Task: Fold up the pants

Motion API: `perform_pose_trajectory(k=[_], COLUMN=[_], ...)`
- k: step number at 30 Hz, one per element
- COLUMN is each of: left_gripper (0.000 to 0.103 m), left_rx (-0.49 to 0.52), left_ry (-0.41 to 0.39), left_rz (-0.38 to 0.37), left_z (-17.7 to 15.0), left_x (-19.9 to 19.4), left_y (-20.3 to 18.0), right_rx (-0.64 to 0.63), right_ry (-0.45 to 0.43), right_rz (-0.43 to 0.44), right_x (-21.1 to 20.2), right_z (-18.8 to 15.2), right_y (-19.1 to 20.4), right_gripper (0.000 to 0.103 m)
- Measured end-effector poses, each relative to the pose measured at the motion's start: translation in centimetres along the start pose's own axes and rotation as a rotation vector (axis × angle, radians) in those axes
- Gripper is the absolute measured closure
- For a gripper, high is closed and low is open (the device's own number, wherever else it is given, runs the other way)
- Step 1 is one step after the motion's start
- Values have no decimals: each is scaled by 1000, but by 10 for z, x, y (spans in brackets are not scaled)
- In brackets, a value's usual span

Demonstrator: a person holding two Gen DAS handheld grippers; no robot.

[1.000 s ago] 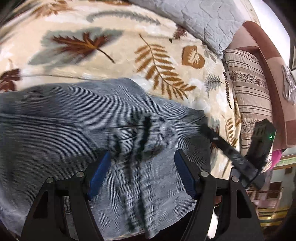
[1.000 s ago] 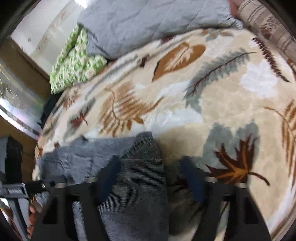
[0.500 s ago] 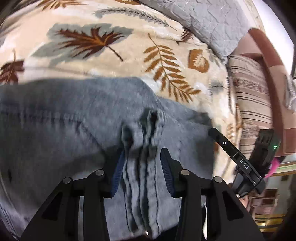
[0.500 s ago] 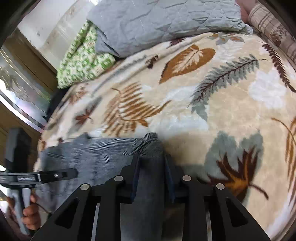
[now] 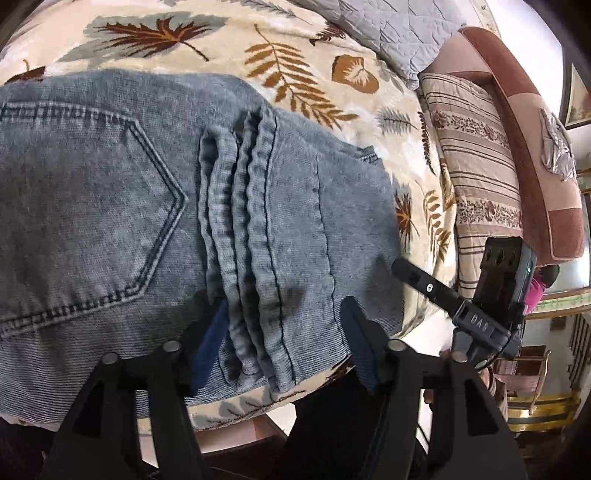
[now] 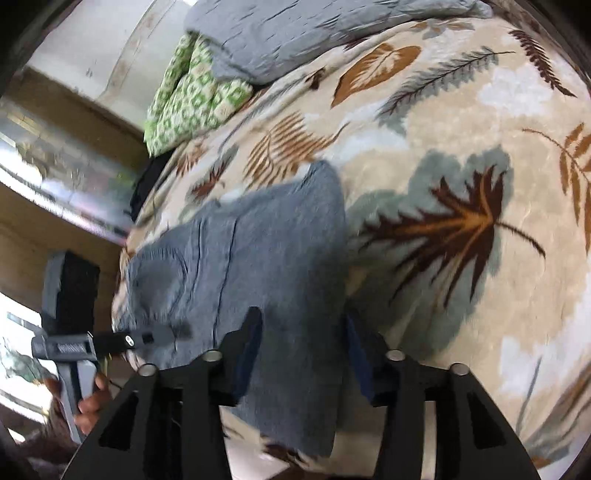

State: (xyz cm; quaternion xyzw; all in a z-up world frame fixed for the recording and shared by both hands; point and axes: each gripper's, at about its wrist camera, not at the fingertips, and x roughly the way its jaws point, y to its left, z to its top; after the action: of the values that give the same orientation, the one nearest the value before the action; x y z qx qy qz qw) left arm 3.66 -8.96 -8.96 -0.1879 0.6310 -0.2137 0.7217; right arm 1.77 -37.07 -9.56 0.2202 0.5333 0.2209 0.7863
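Note:
The blue denim pants (image 5: 110, 206) lie folded on the leaf-patterned bed blanket (image 5: 280, 74), with a back pocket showing at the left. The leg hems (image 5: 243, 236) lie stacked across the seat. My left gripper (image 5: 284, 336) is open, its blue pads either side of the hem stack near the bed's front edge. In the right wrist view the pants (image 6: 258, 266) lie as a folded bundle. My right gripper (image 6: 303, 350) is open over their near end. The left gripper (image 6: 103, 343) shows at the far left there.
A grey quilt (image 5: 399, 29) and a striped pillow (image 5: 476, 158) lie at the head of the bed by a brown headboard (image 5: 535, 122). A green patterned cloth (image 6: 192, 92) lies at the far corner. The right gripper's body (image 5: 480, 299) is beside the bed's edge.
Both grippers have opened and let go of the pants. The hems now rest on the seat. Both grippers have drawn back toward the bed's front edge.

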Motion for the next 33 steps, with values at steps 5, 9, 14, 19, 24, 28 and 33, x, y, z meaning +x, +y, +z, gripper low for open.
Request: perform_pose_trajectory(k=[5, 9, 14, 19, 24, 28, 33], left_gripper=[49, 51, 46, 46, 46, 45, 40], left_rx=[1, -12, 47, 62, 56, 24, -65], left_ry=[0, 31, 25, 7, -30, -95, -198], left_rz=[25, -14, 30, 34, -22, -52, -17], left_z=[-5, -22, -37, -39, -38, -34, -22], left_x=[1, -4, 5, -3, -35, -84, -150], left_y=[-2, 2, -2, -6, 10, 52, 131], right_rx=[-121, -108, -130, -141, -272, -403, -572], right_ry=[-32, -5, 19, 1, -91, -93, -2], right_rz=[-73, -102, -59, -152, -198, -181, -147], right_x=[-8, -22, -21, -16, -36, -20, 41], right_z=[-7, -11, -38, -45, -40, -44, -62], right_y=[12, 6, 10, 18, 67, 122, 203], right_gripper=[86, 80, 70, 70, 54, 40, 36])
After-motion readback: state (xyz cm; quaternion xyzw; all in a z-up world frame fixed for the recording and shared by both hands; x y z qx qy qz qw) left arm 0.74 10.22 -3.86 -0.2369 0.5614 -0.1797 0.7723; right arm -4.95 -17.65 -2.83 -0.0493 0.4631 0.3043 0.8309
